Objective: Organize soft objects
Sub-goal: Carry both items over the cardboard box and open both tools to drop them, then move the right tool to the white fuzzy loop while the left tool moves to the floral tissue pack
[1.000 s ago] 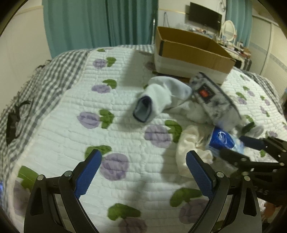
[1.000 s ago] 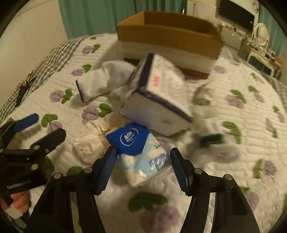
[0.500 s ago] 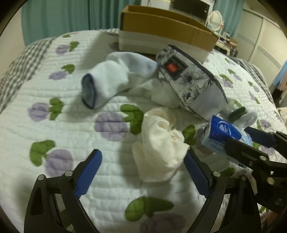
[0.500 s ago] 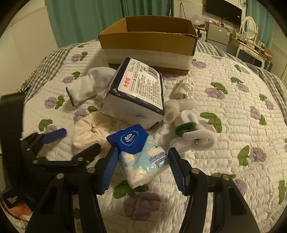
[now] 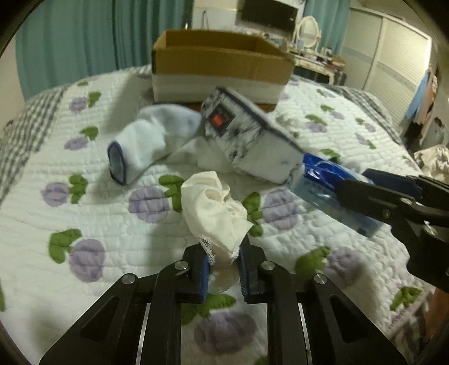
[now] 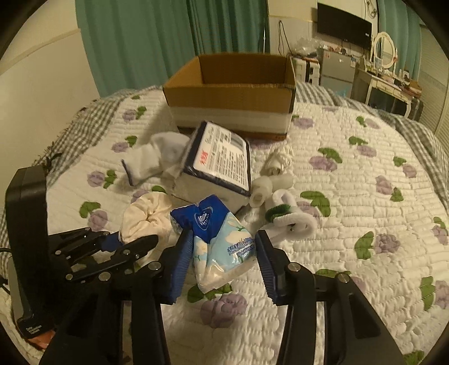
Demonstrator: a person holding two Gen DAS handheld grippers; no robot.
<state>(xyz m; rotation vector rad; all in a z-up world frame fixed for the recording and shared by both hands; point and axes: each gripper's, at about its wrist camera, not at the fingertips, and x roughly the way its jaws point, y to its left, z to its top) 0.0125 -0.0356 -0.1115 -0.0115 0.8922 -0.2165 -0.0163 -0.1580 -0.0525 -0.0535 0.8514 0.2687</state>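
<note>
A crumpled cream lace-edged cloth [image 5: 216, 207] is gripped by the left claw [image 5: 223, 269] above the quilted floral bed [image 5: 92, 213]; a blue tissue pack [image 6: 219, 238] is clamped in the right claw [image 6: 224, 266].

A home bedroom: quilted floral bedspread [image 6: 350, 196], teal curtains [image 6: 157, 42], vanity mirror [image 6: 383, 50], wall television [image 6: 344, 25].
</note>
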